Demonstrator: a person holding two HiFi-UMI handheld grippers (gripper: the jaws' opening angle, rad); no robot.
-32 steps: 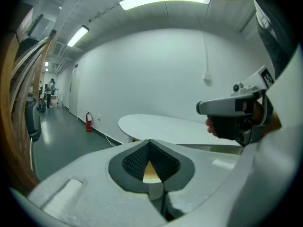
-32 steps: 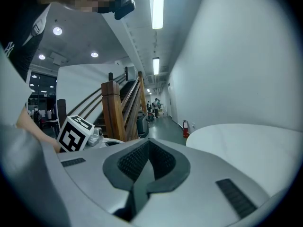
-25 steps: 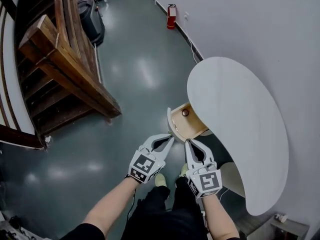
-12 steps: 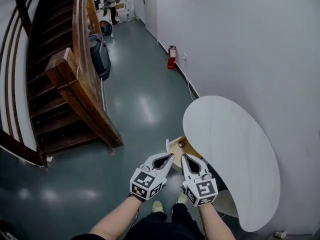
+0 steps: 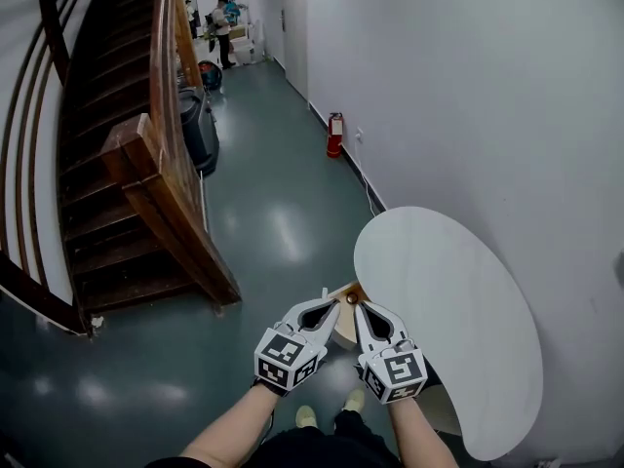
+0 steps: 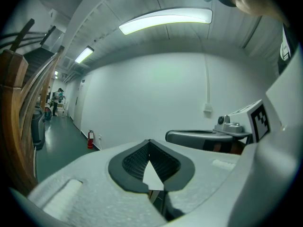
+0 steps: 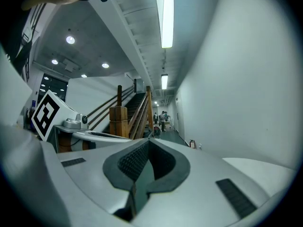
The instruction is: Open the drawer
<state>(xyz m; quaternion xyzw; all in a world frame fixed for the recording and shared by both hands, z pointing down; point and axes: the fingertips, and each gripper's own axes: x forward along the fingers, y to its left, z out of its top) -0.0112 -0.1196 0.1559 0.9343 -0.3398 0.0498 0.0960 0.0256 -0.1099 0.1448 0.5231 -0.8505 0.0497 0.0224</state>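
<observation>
In the head view a white oval table (image 5: 448, 320) stands against the right wall. Its wooden drawer (image 5: 343, 328) is pulled out toward the corridor, and only a strip of it shows between my two grippers. A small round knob (image 5: 352, 298) shows just past their tips. My left gripper (image 5: 335, 304) and right gripper (image 5: 359, 305) are held side by side in the air above the drawer, touching nothing. Both point forward, shut and empty. The left gripper (image 6: 149, 141) faces the white wall. The right gripper (image 7: 149, 140) faces down the corridor.
A wooden staircase (image 5: 146, 174) with a heavy newel post fills the left side. A dark bag (image 5: 198, 125) sits at its foot. A red fire extinguisher (image 5: 334, 135) stands by the right wall. People (image 5: 226, 13) stand far down the green-floored corridor.
Both grippers have risen together, still shut. The head view has tipped up, so more corridor shows and the open drawer now lies mostly hidden behind the grippers.
</observation>
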